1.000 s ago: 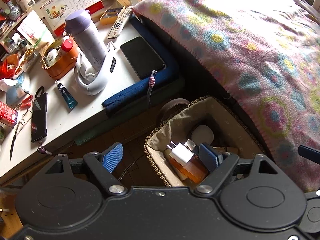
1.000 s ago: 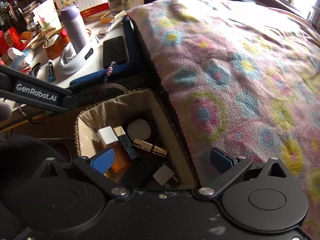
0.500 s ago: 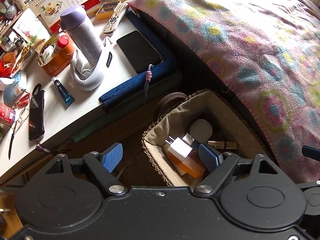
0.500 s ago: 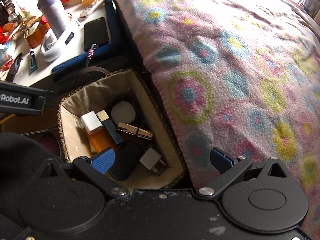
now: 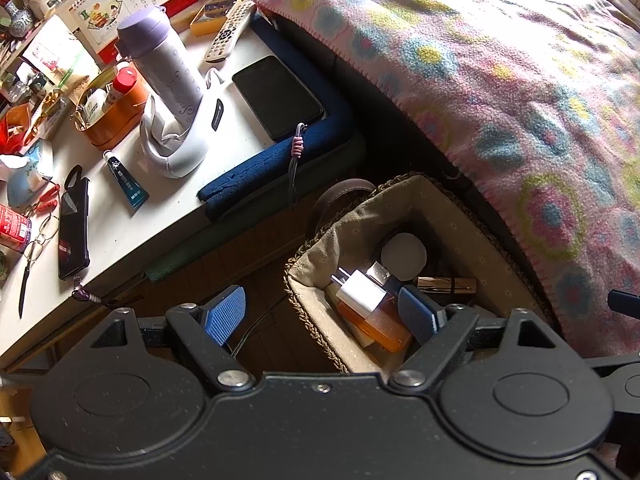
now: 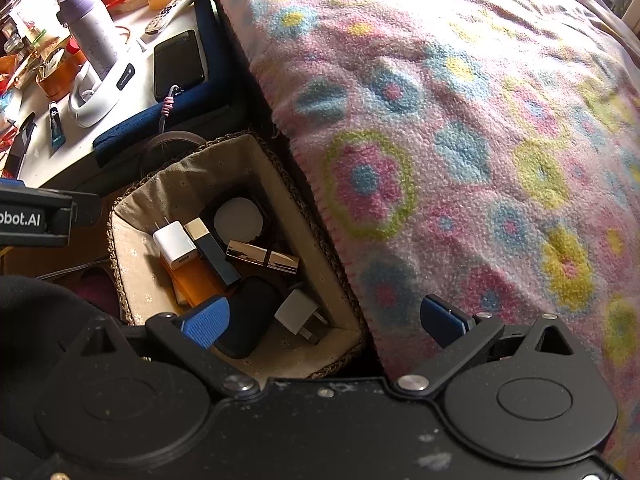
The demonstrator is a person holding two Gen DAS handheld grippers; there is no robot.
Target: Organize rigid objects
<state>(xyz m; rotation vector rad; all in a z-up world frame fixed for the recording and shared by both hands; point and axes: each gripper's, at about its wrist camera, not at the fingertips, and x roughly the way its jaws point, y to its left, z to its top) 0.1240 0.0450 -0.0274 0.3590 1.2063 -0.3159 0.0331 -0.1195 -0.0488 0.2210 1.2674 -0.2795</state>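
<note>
A wicker basket with cloth lining (image 6: 136, 248) (image 5: 352, 216) stands on the floor between the table and the bed. It holds a white charger (image 6: 174, 244) (image 5: 360, 290), an orange bottle (image 6: 196, 282) (image 5: 380, 326), a dark lipstick with gold cap (image 6: 212, 252), a gold tube (image 6: 262, 258) (image 5: 446, 285), a white round lid (image 6: 238, 220) (image 5: 403, 250), a black case (image 6: 248, 324) and a second white plug (image 6: 298, 314). My left gripper (image 5: 322, 316) is open and empty above the basket's near edge. My right gripper (image 6: 324, 322) is open and empty above the basket and blanket edge.
A flowered blanket (image 6: 460, 140) covers the bed on the right. The white table (image 5: 120, 216) carries a purple bottle (image 5: 164, 64), a black phone (image 5: 276, 96), a remote (image 5: 228, 32), a small tube (image 5: 126, 180), an orange tub (image 5: 112, 112) and scissors.
Both grippers have drawn back and upward, away from the basket; the right view now shows more of the blanket and the whole basket. Both stay open and empty.
</note>
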